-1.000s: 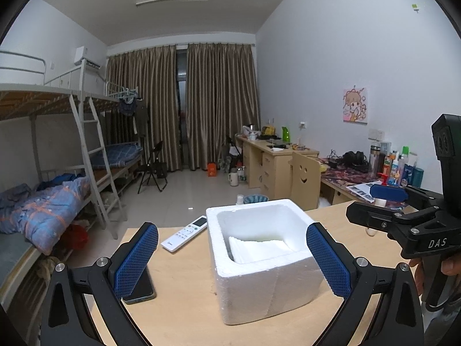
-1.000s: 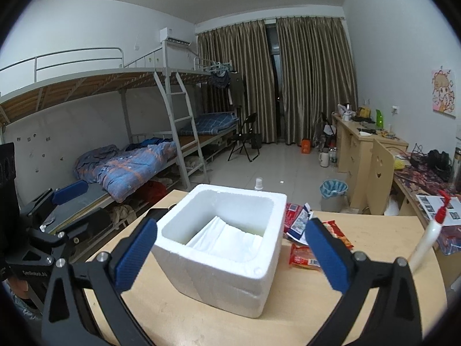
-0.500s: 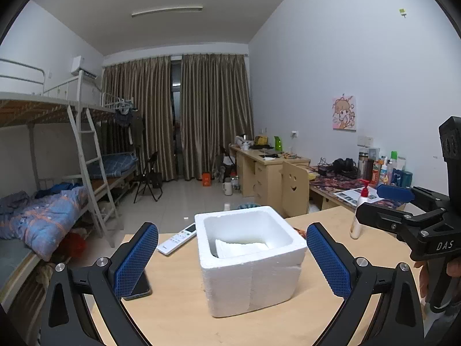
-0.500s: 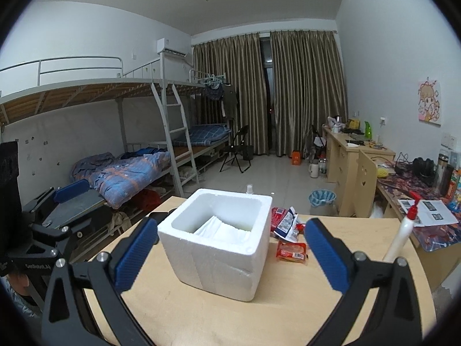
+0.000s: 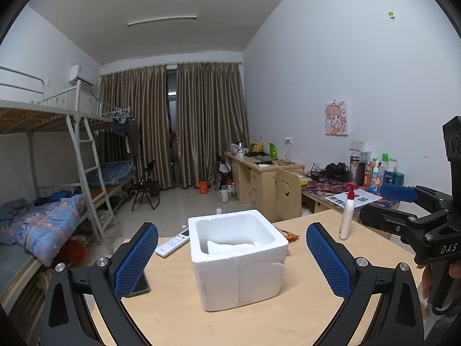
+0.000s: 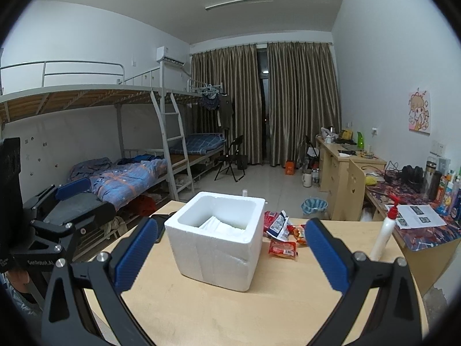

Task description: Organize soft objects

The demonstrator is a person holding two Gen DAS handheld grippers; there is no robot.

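Right wrist view, nearest first: the right gripper [image 6: 230,255] is spread wide and holds nothing; its two blue pads frame the foam box [image 6: 216,238] from above the near table edge. The box is the landmark. It stands upright on the wooden table [image 6: 259,305], mouth up, with folded white cloth [image 6: 220,226] lying low inside against the far wall.

Just right of the box, touching or nearly touching its far right corner, lie several snack packets [image 6: 283,232] in a loose cluster; the nearest red one lies flat with its long axis running left to right. Farther right of the box, well apart, a white pump bottle [image 6: 384,232] stands upright. A dark phone [image 6: 160,225] lies at the box's left.

Left wrist view: the left gripper [image 5: 232,262] is equally wide open and empty, centred on the box. From this side the box hides most of the packets [image 5: 289,234]; only a corner shows. A white remote [image 5: 173,241] lies left of the box.

Judgement: the packets are probably the remaining soft items. They lie ahead and slightly right of the right gripper, which has the clear line; the left would have to reach past the box.
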